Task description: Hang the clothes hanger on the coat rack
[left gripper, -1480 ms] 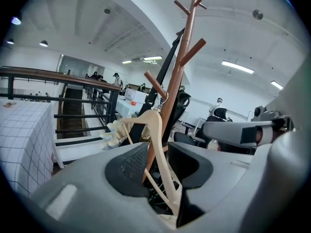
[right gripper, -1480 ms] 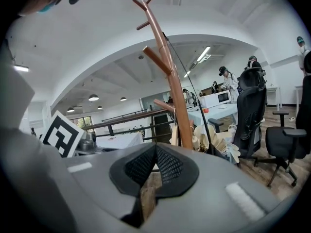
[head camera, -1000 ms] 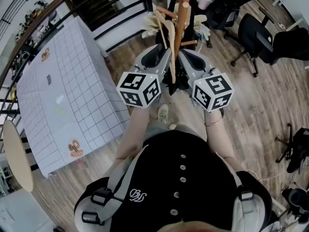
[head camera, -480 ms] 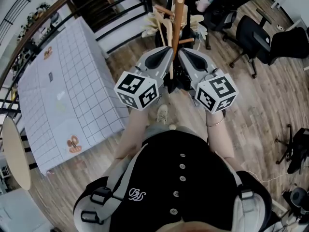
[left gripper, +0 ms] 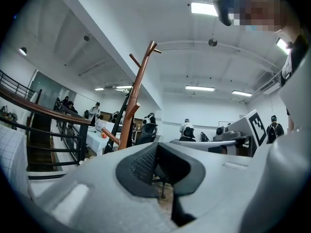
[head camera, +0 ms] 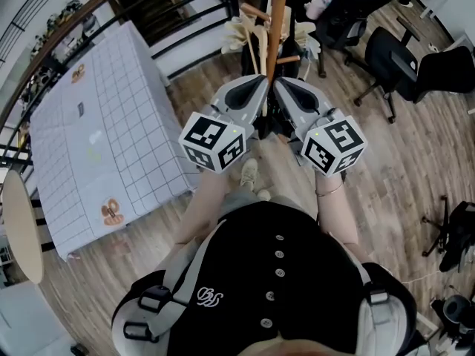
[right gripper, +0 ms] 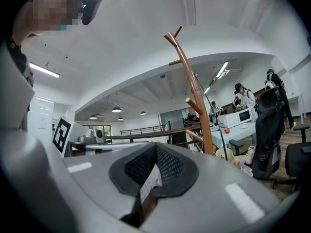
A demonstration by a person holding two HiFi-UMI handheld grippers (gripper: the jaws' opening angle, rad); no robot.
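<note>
The brown wooden coat rack (head camera: 274,21) stands straight ahead, and its pole shows in the left gripper view (left gripper: 133,101) and the right gripper view (right gripper: 197,101). A pale wooden clothes hanger (head camera: 260,50) hangs beside the pole, clear of both grippers. My left gripper (head camera: 256,87) is just left of the pole, jaws shut and empty (left gripper: 156,147). My right gripper (head camera: 280,86) is close beside it on the right with its tips together (right gripper: 156,147). Only floor and gridded cloth show through the gap behind its pads.
A table with a white gridded cloth (head camera: 96,124) stands to the left, and a black railing (head camera: 185,13) runs behind it. Black office chairs (head camera: 393,58) stand at the right. Cream cloth items (head camera: 237,32) sit near the rack's base. People are in the background.
The hanger was between the two grippers and now hangs free by the pole. The left jaws have shut. Both grippers have drawn back from the rack and risen a little.
</note>
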